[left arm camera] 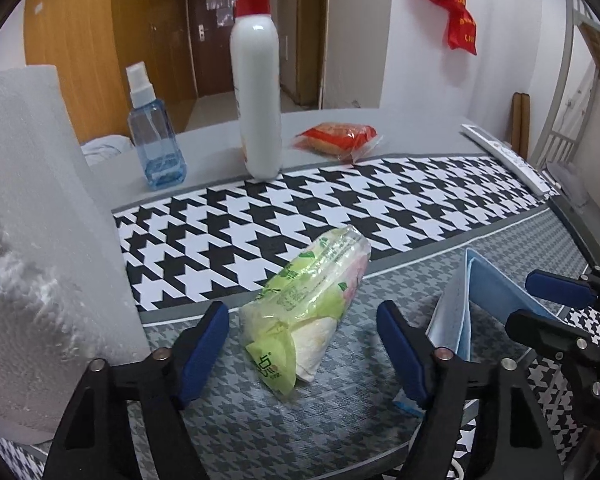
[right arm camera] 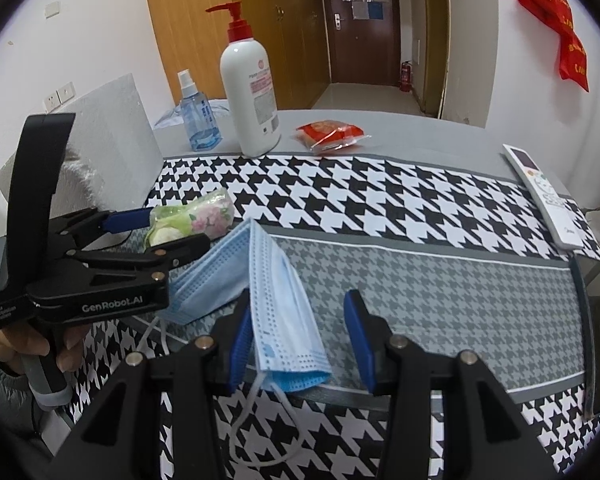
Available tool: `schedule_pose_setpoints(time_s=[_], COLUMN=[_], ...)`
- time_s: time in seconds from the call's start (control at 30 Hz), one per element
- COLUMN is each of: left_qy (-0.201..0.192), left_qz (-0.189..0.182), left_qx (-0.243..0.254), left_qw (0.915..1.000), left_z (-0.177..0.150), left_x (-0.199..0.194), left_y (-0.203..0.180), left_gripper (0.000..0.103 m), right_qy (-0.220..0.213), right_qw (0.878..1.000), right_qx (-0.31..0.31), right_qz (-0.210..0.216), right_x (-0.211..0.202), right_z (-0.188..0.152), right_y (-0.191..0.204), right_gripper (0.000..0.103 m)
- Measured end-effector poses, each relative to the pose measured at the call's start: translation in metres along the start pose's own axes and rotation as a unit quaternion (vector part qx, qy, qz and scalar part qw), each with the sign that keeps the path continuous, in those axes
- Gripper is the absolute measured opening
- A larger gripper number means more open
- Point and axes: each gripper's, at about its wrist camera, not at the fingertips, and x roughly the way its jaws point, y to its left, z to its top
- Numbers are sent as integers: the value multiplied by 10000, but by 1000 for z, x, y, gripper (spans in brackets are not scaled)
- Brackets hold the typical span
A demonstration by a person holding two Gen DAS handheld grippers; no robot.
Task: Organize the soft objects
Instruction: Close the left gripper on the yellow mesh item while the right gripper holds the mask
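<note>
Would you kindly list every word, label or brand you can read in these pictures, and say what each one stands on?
"GenRobot.AI": white lettering on the side of the left gripper.
White pump bottle: pink label, print too small to read.
Tissue pack: green printing, blurred.
Red bag on the wall: yellow characters, unreadable.
Remote control: button marks too small.

The left gripper is showing the white words "GenRobot.AI" on its black side. The print on the white pump bottle, the green tissue pack and the red bag on the wall is too small to read.
</note>
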Motion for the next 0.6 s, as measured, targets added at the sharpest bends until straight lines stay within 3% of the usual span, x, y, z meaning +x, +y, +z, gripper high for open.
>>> schedule_pose_setpoints(time_s=[0.1,0.6], left_qy=[100,97], left_qz=[-64,-270], left_qx=[-23,-45], left_qw=[9999,9996], left_z=[0,-4], left_x=[4,1], left_y=[1,3], left_gripper=[61,34], right_qy=[30,171], right_qw=[10000,9995], right_qx=[-22,-239], right_qz=[10,-107], right_x=[2,9], right_z=[0,2], right_y=[1,11], right_gripper=[50,49])
